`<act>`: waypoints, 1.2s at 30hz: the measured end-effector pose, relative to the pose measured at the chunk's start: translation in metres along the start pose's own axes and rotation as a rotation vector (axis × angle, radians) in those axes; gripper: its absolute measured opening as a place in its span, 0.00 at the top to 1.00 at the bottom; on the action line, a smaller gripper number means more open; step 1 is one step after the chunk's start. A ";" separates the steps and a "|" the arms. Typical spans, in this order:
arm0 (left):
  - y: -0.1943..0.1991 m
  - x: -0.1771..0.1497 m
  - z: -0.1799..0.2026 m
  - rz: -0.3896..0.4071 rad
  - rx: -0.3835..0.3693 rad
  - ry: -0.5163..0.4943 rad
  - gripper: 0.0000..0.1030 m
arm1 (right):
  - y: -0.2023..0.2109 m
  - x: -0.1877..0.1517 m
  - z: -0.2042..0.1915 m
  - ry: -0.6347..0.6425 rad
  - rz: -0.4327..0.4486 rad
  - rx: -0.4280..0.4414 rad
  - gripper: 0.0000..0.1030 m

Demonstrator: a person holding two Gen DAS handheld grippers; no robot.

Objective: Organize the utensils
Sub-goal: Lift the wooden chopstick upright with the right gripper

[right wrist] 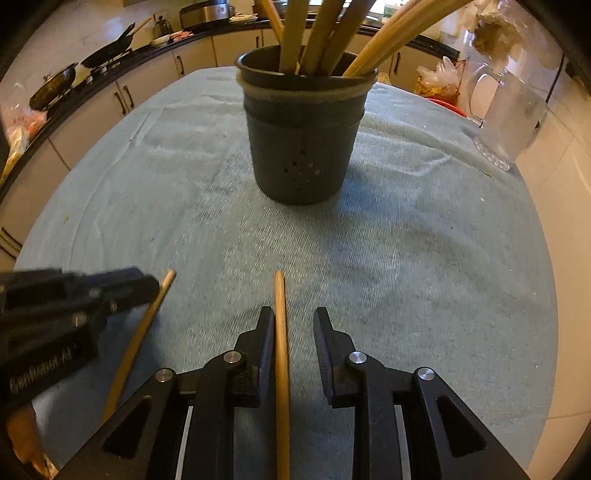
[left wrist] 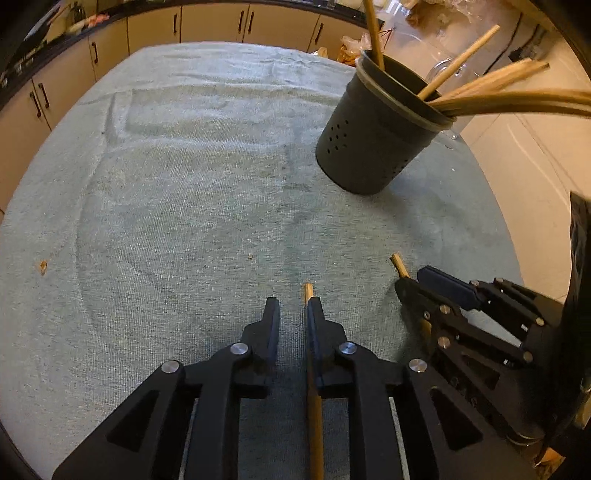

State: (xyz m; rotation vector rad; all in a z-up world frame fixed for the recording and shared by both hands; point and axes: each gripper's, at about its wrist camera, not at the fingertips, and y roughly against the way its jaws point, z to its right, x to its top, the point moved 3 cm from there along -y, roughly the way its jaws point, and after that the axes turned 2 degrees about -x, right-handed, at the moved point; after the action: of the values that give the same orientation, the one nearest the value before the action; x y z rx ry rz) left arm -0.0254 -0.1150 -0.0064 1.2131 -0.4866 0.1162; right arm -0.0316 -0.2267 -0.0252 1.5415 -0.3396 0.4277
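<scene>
Two hand-held grippers work side by side over a pale blue cloth (right wrist: pixel 424 258) on a kitchen table, each straddling a wooden chopstick. In the left wrist view, the left gripper (left wrist: pixel 292 314) has its jaws narrow but parted, and the left chopstick (left wrist: pixel 314 417) runs along the inner face of its right-hand finger, touching it, with a gap to the other finger; the stick's tip pokes out just past the fingertips toward 12 o'clock. In the right wrist view, the right gripper (right wrist: pixel 293 325) stands somewhat wider, and the right chopstick (right wrist: pixel 282 369) lies against its left-hand finger, clear of the other, its long axis also pointing to 12 o'clock. Neither stick appears clamped yet; a closing squeeze looks like the next call for both hands.

Farther out sits the dark perforated utensil holder (right wrist: pixel 303 147), already bristling with wooden sticks (right wrist: pixel 325 33). From the right gripper it stands dead ahead at 12 o'clock, in line with the stick; from the left gripper it lies off at about 1 o'clock. The right hand seems the better placed. A clear glass jug (right wrist: pixel 513 110) stands at 2 o'clock, and cabinets (left wrist: pixel 214 24) line the far wall
</scene>
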 end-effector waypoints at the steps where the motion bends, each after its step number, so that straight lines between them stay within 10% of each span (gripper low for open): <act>1: 0.000 -0.002 0.003 0.013 0.005 -0.017 0.86 | 0.000 0.001 -0.001 0.002 0.007 -0.003 0.84; 36: 0.188 -0.057 0.045 0.497 0.018 -0.090 0.96 | 0.214 -0.061 0.028 -0.104 0.520 0.060 0.94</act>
State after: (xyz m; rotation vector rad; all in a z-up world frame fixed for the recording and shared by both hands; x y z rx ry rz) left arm -0.1533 -0.0789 0.1454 1.0975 -0.8607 0.4916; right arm -0.1848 -0.2617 0.1353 1.5281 -0.8225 0.7678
